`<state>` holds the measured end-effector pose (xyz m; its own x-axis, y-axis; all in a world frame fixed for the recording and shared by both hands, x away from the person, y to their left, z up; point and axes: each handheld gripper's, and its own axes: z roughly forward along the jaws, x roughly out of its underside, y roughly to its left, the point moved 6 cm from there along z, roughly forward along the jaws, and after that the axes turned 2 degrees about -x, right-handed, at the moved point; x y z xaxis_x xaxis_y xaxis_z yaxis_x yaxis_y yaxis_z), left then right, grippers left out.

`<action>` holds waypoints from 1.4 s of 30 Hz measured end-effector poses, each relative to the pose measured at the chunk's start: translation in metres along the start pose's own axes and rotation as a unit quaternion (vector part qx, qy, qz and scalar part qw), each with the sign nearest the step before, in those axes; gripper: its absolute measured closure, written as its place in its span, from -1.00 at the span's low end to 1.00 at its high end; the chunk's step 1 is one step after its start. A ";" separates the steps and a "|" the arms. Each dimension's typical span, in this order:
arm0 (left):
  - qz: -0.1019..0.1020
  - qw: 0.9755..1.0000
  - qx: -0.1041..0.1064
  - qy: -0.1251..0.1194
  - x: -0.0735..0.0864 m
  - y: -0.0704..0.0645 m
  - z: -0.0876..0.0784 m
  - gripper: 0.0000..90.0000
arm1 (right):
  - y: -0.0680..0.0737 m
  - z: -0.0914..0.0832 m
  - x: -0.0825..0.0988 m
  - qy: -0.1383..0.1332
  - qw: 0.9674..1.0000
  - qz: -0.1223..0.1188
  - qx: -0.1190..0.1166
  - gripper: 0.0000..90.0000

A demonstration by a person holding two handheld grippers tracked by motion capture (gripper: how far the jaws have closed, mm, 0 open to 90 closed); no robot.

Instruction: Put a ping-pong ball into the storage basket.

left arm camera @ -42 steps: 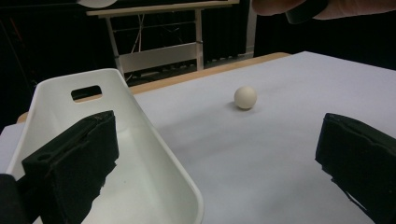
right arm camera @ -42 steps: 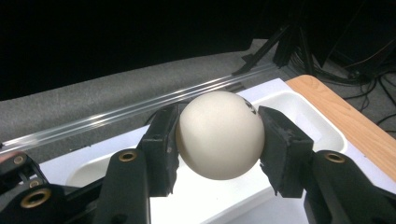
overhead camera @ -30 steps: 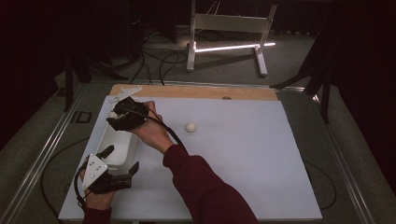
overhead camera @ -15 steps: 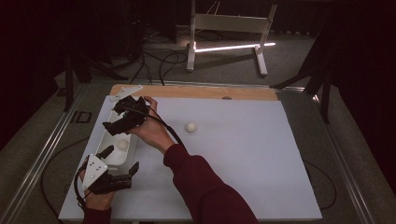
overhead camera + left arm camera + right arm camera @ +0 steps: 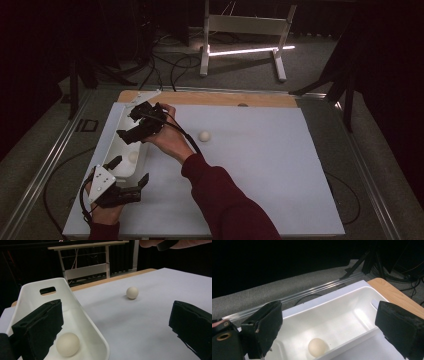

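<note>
1. White tray (image 5: 116, 142) sits at the left side of the white table (image 5: 260, 180), long axis running away from the person.
2. 1 cream ball (image 5: 133, 156) lies loose on the tray floor, toward the near end; also seen in the left gripper view (image 5: 67, 344) and the right gripper view (image 5: 318, 347).
3. Right gripper (image 5: 134, 126) hangs over the tray, above the ball, jaws spread wide and holding nothing; they have just been opening, ball no longer between them.
4. Right gripper view: both black pads (image 5: 265, 327) stand well apart, ball lower down in the tray between them, untouched.
5. Left gripper (image 5: 129, 172) rests at the tray's near end, jaws apart and holding nothing; 1 pad (image 5: 40, 327) is over the tray's inside, the other (image 5: 192, 327) out over the table.
6. 2nd ball (image 5: 204, 136) sits on the bare table, right of the tray, well apart from both grippers.
</note>
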<state>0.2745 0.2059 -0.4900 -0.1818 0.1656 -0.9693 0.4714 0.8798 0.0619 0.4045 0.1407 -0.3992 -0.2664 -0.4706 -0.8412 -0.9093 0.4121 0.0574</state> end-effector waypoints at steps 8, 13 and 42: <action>0.003 1.000 0.000 0.002 0.000 -0.001 0.002 -1.00 | -0.009 -0.007 0.005 0.003 1.000 0.006 0.008 -0.84; 0.002 1.000 0.002 0.001 0.000 -0.002 0.003 -1.00 | -0.013 -0.010 0.007 -0.002 1.000 0.011 0.010 -0.84; 0.006 1.000 0.003 0.003 0.000 -0.003 0.003 -1.00 | -0.036 -0.030 0.017 0.007 1.000 0.016 0.024 -0.84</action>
<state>0.2760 0.2015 -0.4906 -0.1810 0.1787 -0.9671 0.4789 0.8749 0.0721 0.4234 0.0940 -0.3998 -0.3000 -0.4679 -0.8313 -0.8840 0.4639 0.0579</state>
